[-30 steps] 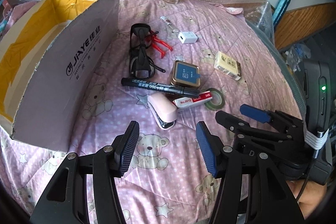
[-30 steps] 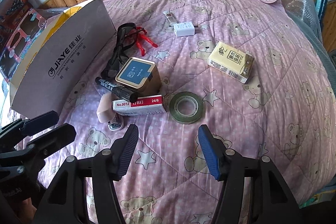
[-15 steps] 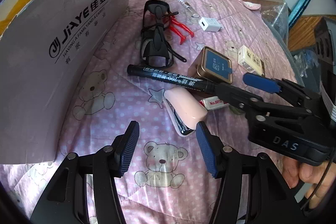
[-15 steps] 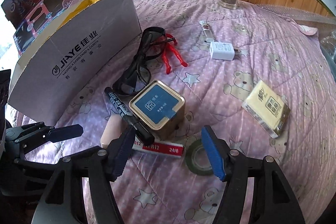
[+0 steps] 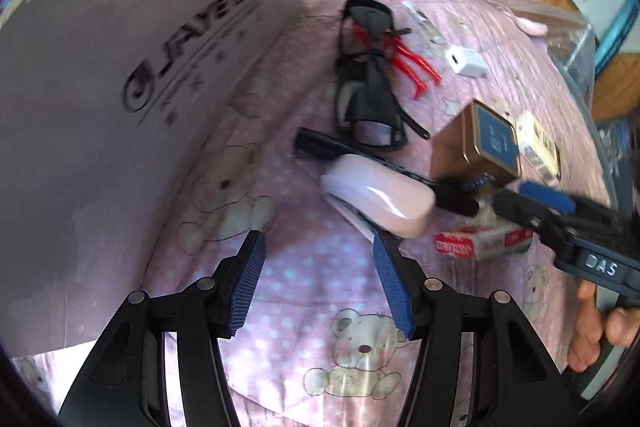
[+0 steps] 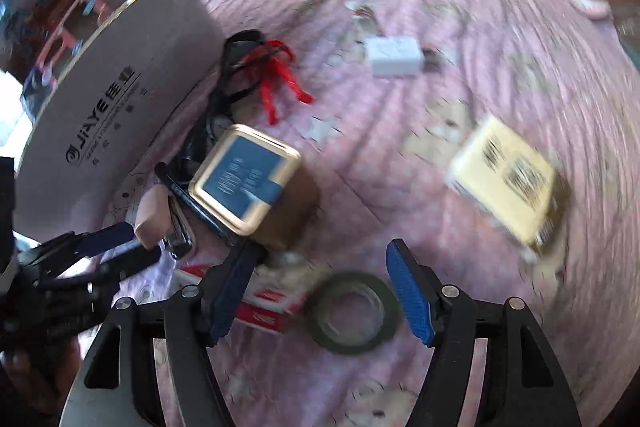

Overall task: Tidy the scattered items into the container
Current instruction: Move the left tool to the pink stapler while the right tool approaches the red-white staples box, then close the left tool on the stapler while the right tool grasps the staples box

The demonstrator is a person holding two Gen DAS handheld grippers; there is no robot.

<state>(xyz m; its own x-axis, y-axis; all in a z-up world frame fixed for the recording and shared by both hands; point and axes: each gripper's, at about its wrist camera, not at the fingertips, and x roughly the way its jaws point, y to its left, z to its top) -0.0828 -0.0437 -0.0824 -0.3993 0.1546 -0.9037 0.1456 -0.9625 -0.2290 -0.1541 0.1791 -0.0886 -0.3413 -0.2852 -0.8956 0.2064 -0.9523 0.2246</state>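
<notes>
The left tool [image 5: 316, 259] is standing wide over the pink bedspread [image 5: 320, 307], nothing between its pads, with the pink stapler [image 5: 380, 193] lying just beyond its tips at about 1 o'clock. The right tool [image 6: 320, 275] is opening, its jaws spread wide; a roll of green tape [image 6: 352, 311] is lying on the bed in the gap between them, untouched by either pad. The red staple box [image 6: 264, 303] is sitting partly under the right tool's left finger. The gold tin with the blue lid [image 6: 250, 183] is resting at 11 o'clock from that tool, the black marker [image 6: 192, 199] running along its near side. Black glasses [image 5: 368, 83] and a red clip [image 5: 408, 61] are lying further back, touching each other. The white charger [image 6: 394, 57] is at 12 o'clock, the yellow tissue pack [image 6: 508, 179] at 2 o'clock. The cardboard box [image 5: 140, 87] is standing at 10 o'clock, beside the glasses.
</notes>
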